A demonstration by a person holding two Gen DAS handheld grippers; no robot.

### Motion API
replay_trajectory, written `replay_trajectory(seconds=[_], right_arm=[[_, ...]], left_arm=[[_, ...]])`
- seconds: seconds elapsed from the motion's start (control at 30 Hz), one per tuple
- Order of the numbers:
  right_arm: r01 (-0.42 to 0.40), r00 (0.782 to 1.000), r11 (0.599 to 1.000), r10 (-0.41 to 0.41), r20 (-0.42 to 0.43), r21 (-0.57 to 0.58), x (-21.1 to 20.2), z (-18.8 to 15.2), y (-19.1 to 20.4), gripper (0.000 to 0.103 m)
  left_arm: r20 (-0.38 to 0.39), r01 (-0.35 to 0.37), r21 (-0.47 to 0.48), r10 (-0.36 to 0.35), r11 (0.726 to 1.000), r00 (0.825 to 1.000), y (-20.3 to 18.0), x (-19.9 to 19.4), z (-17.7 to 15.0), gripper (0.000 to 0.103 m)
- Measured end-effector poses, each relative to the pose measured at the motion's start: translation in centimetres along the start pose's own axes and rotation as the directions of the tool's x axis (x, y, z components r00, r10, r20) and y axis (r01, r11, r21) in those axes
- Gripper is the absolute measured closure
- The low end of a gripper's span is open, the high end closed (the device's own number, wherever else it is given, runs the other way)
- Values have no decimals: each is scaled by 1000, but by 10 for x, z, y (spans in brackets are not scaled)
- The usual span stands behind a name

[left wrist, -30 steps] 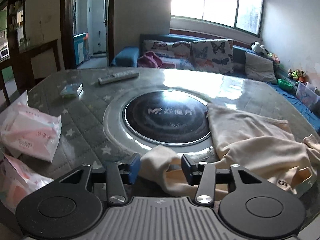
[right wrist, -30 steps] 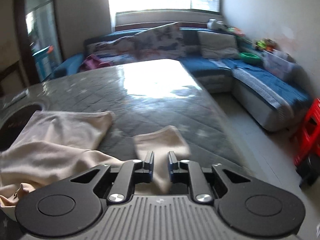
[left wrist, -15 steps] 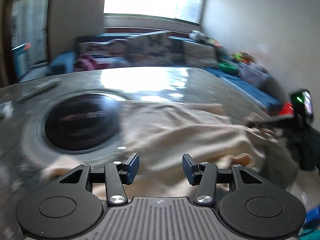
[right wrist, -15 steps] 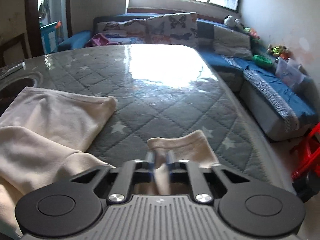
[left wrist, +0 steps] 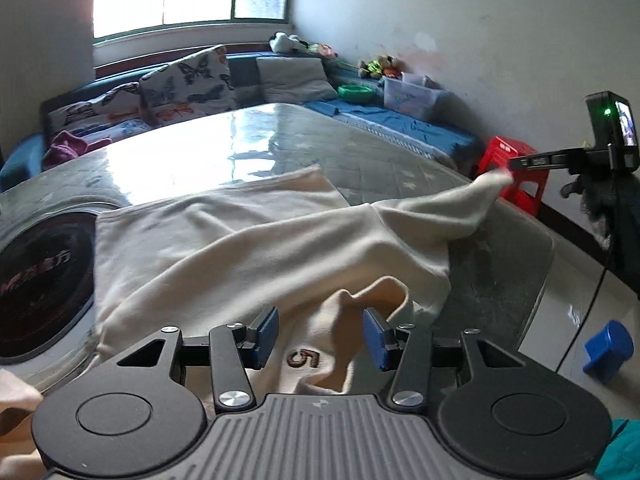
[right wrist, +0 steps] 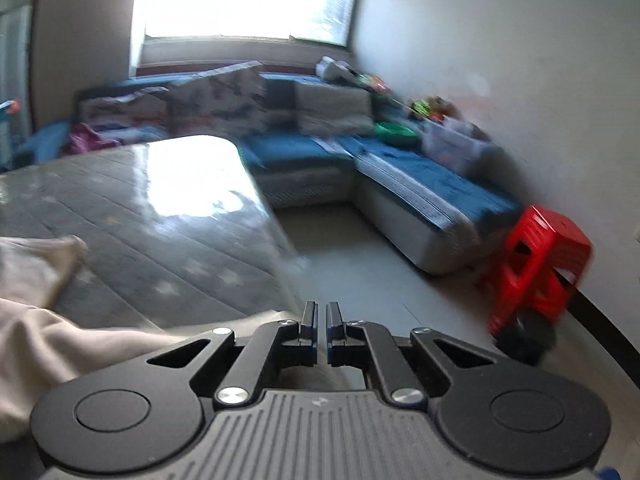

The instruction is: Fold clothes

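Nearest in the left wrist view, the left tongs [left wrist: 320,332] stand spread over a rumpled fold of the cream garment [left wrist: 248,240], just above a stitched "5" [left wrist: 303,358]. Their jaws have just been closing a little, with cloth lying between them, but the pads do not press on it yet.

The garment covers the lower middle of that frame, spread on the grey quilted bench [left wrist: 384,164], its left edge beside the dark round hob [left wrist: 40,276]. One sleeve [left wrist: 472,200] stretches toward the right edge of the frame, where the right tongs [left wrist: 514,163] pinch its tip and hold it clear of the bench.

In the right wrist view, the right tongs [right wrist: 321,336] are pressed together, with cream cloth trailing off to the lower left; the pinched tip itself is hidden behind the jaws.

Farther back are a red stool [right wrist: 536,268] on the floor and a blue sofa [right wrist: 420,188] along the wall.

The risks, as I judge them: the sleeve is held only by its tip, so a hard pull could slip it free. If the left tongs close on the loose bunched fold, they may catch several layers and drag the body crooked.
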State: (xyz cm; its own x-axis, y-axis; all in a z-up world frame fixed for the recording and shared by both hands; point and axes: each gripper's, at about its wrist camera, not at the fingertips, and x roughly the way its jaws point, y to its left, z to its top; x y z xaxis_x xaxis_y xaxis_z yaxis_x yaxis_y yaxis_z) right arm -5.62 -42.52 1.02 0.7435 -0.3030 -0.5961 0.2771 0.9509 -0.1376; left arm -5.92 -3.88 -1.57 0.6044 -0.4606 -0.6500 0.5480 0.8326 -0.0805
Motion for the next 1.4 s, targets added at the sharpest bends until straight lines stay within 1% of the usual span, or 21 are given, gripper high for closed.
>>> replay_trajectory(seconds=[0.07,0.13,0.17,0.2,0.23,0.27,0.3,0.37,0.4,0.5,0.6,0.63,0.77,0.87,1.0,1.13,1.23,1.27,1.33,1.37,1.4], right_arm=[[11,1000,1000,-11,-20,19,0,-5,-10,98],[-17,999,1000,18,-29,26,-6,-7,-11,96],[-32,999,999,33,-33,30,-8,-7,-12,96],[-58,998,998,59,-29,23,-12,-8,-9,95],[-84,996,996,84,-21,14,-17,-6,-4,95],[-113,994,994,113,-12,1,-22,-6,2,95],[-143,990,990,143,-5,-14,-27,-4,9,95],[-204,979,978,204,3,-38,-34,-1,21,95],[-257,966,965,257,5,-61,-41,2,30,95],[-362,931,924,364,-5,-119,-53,5,53,94],[-466,883,867,467,-42,-178,-63,8,80,92],[-504,862,839,502,-62,-205,-70,6,93,91],[-600,797,750,589,-133,-277,-82,-3,127,91],[-646,760,686,620,-196,-336,-88,-16,152,91],[-687,722,612,636,-273,-391,-91,-37,179,91],[-726,684,543,633,-363,-421,-91,-54,190,91],[-729,680,522,631,-375,-444,-94,-58,192,91],[-731,677,514,632,-378,-449,-96,-57,191,91],[-747,659,508,649,-380,-428,-99,-48,185,91],[-746,660,511,651,-374,-427,-99,-44,183,91],[-737,670,525,651,-356,-427,-98,-37,178,91]], left_arm=[[-10,-2,15,2,1000,1000,-1,5,-1,58],[-14,-8,35,8,999,1000,-4,10,-2,61],[-17,-10,43,11,999,1000,-4,12,-3,67],[-20,-13,50,14,999,1000,-5,14,-4,76],[-22,-18,55,19,998,1000,-5,16,-5,81],[-25,-25,57,26,998,999,-5,16,-6,90],[-25,-27,58,28,998,999,-5,16,-7,95],[-16,-25,62,26,998,1000,-6,11,-9,100],[-7,-21,66,22,998,1000,-7,7,-9,101],[18,8,77,-9,997,1000,-10,-9,-9,101],[28,30,98,-33,995,999,-13,-25,-13,101],[25,38,103,-41,994,999,-14,-29,-15,101],[5,74,127,-75,989,997,-18,-40,-24,101],[-29,96,144,-93,985,995,-21,-36,-31,101],[-67,115,143,-106,983,992,-19,-30,-39,101],[-91,123,142,-111,982,990,-13,-28,-43,101],[-97,141,114,-130,983,987,-6,-29,-43,100],[-92,146,109,-136,983,986,-4,-31,-41,98],[-77,139,99,-132,985,988,2,-35,-37,98],[-68,132,92,-126,987,990,5,-38,-35,97],[-60,126,86,-121,988,991,8,-40,-33,97]])
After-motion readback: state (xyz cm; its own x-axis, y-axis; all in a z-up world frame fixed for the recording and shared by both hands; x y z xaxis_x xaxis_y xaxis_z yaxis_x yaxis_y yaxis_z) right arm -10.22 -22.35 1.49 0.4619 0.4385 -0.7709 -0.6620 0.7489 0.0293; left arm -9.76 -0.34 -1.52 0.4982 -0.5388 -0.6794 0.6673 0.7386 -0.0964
